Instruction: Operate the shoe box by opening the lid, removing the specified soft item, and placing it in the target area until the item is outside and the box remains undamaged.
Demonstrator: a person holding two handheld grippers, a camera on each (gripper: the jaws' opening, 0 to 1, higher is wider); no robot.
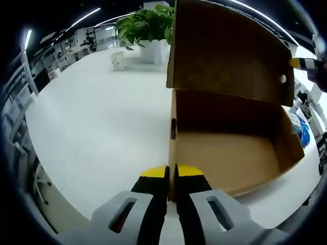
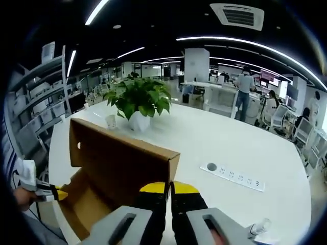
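2 grippers clench the brown cardboard shoe box (image 1: 230,148) near the white table (image 1: 97,127) edge: left gripper (image 1: 171,176) on its wall, right gripper (image 2: 169,190) on the raised lid (image 2: 120,163). Risk: overbending tears the hinge. Soft item unseen.

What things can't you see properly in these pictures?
- Left gripper view: the shoe box looks empty, but its right end is cut off by the picture edge, so the soft item cannot be found.
- Right gripper view: the raised lid hides most of the box's inside.
- Right gripper view: the small object near the bottom edge is too small to name.
- Left gripper view: the blue thing behind the box is partly hidden by its wall.
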